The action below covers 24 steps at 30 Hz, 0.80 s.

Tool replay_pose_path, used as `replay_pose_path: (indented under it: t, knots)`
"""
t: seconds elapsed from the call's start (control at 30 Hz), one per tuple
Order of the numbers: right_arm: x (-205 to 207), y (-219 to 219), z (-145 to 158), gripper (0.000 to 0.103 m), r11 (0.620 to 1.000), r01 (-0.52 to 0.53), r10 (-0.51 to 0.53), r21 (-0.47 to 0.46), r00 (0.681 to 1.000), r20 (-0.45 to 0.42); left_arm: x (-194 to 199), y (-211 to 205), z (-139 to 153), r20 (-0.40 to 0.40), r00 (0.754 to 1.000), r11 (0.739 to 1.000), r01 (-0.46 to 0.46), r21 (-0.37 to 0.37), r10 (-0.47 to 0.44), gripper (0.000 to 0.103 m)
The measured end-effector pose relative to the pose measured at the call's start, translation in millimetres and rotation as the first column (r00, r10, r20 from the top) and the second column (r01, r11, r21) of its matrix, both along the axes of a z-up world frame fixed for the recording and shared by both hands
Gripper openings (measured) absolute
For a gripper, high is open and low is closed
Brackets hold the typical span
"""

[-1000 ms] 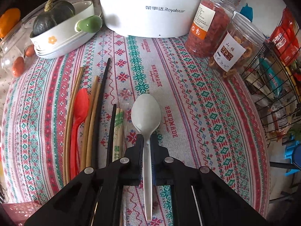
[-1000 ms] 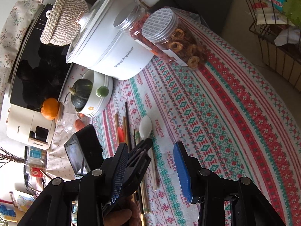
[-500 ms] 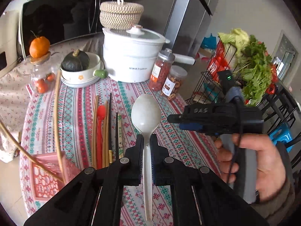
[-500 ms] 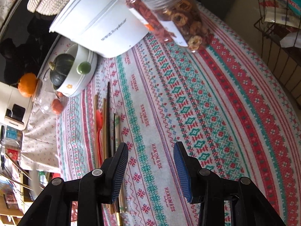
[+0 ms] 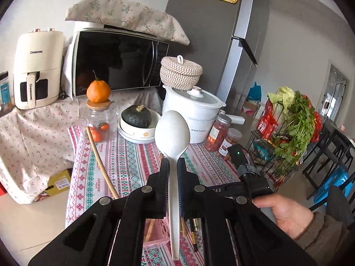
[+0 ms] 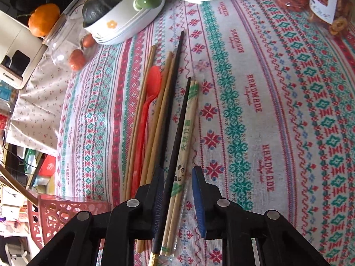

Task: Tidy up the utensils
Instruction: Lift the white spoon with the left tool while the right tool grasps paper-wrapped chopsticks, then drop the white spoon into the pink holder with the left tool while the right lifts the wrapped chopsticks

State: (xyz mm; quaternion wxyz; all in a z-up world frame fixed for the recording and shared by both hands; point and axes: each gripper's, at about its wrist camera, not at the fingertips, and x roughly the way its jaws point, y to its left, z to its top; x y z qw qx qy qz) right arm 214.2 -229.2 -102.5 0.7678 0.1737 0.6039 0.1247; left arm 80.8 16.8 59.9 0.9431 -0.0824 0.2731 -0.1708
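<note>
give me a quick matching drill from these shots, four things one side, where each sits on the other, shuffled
Things:
1. white spoon
2. red spoon
3. orange
4. dark squash

Places:
A. in the white bowl
B. on the glass jar
C. clamped in the left gripper
D. flat on the cloth among chopsticks

Pairs: 1-C, 2-D, 3-B, 4-A

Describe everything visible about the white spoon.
The white spoon looks like smooth, matte plastic: a broad oval bowl on a long, slim handle. The left gripper is shut on the handle near its neck, dark pads pressing both sides. The bowl points away from the camera, lifted clear above the patterned tablecloth. Nothing else touches it.
</note>
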Motion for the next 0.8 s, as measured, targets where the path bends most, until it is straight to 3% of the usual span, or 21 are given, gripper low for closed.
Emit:
replay_pose_path:
  t: [0.17,0.2,0.43,0.57,0.63,0.8]
  knots:
    - [7,4,-17,0.022,0.999,-0.003,0.002,-0.045,1.0,-0.029,0,6,-4,0.011,1.0,1.0,-0.013,0.011,0.013,0.007]
    - [8,4,-16,0.016,0.998,-0.008,0.007,-0.058,1.0,-0.019,-1,7,-5,0.01,1.0,1.0,-0.013,0.01,0.013,0.007]
    - [16,23,-4,0.014,0.988,-0.088,0.089,-0.129,0.996,0.003,0,7,-8,0.015,1.0,1.0,-0.009,0.01,0.009,0.007]
    - [14,32,-4,0.006,0.979,-0.128,0.13,-0.159,0.992,0.0,-2,8,-7,0.028,1.0,1.0,-0.012,0.01,0.012,0.007]
    - [12,28,2,0.005,0.981,-0.1,0.106,-0.167,0.994,0.027,-2,9,-6,0.035,0.999,1.0,-0.018,0.014,0.018,0.007]
    - [6,6,43,0.005,0.998,-0.002,0.012,-0.064,0.987,0.159,-2,12,-6,0.047,0.998,0.999,-0.033,0.01,0.032,0.007]
